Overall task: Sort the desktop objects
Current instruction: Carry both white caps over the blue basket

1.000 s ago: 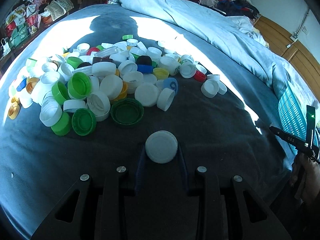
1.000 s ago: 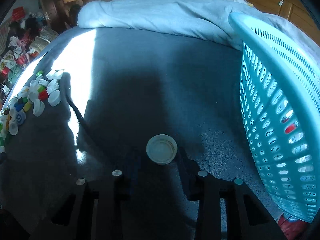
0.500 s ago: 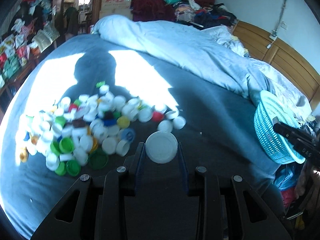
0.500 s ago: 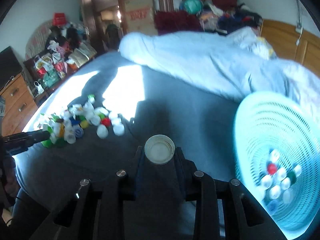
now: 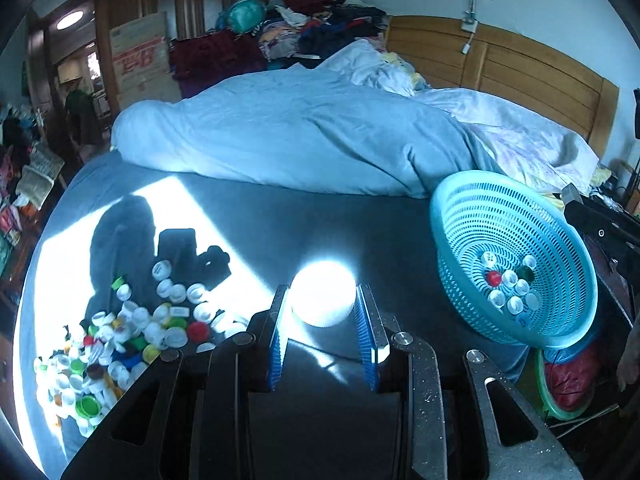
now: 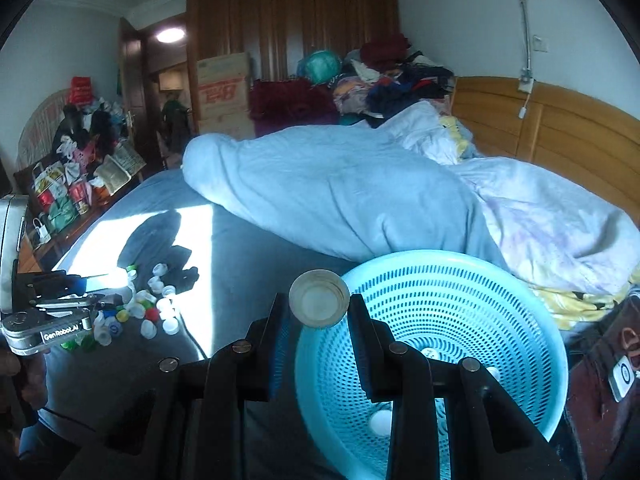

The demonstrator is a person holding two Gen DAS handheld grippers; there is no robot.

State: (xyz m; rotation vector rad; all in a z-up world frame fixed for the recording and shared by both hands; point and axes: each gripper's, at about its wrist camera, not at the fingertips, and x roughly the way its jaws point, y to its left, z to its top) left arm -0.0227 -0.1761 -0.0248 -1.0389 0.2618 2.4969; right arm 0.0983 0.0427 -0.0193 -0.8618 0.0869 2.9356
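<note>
My left gripper (image 5: 323, 300) is shut on a white bottle cap (image 5: 322, 293) that glares in the sunlight, held high above the dark bed sheet. A heap of mixed caps (image 5: 132, 332) lies at lower left on the sheet. My right gripper (image 6: 319, 302) is shut on a white cap (image 6: 319, 298) with its hollow side toward the camera, over the near rim of the turquoise basket (image 6: 460, 280). The basket (image 5: 472, 208) holds several caps, mostly white, one red (image 5: 494, 278). The left gripper's body (image 6: 48, 332) shows at the left edge of the right wrist view, above the cap heap (image 6: 148, 308).
A rumpled light-blue duvet (image 5: 288, 136) lies across the bed behind the sheet. A wooden headboard (image 5: 520, 76) runs along the right wall. Piled clothes (image 5: 304, 36) and a cardboard box (image 5: 140, 56) stand behind the bed. Cluttered shelves (image 6: 76, 176) line the left side.
Both grippers have risen with their caps and tipped up, so the room and basket came into view. The left swung rightward away from the heap; the right now hangs over the basket's rim.
</note>
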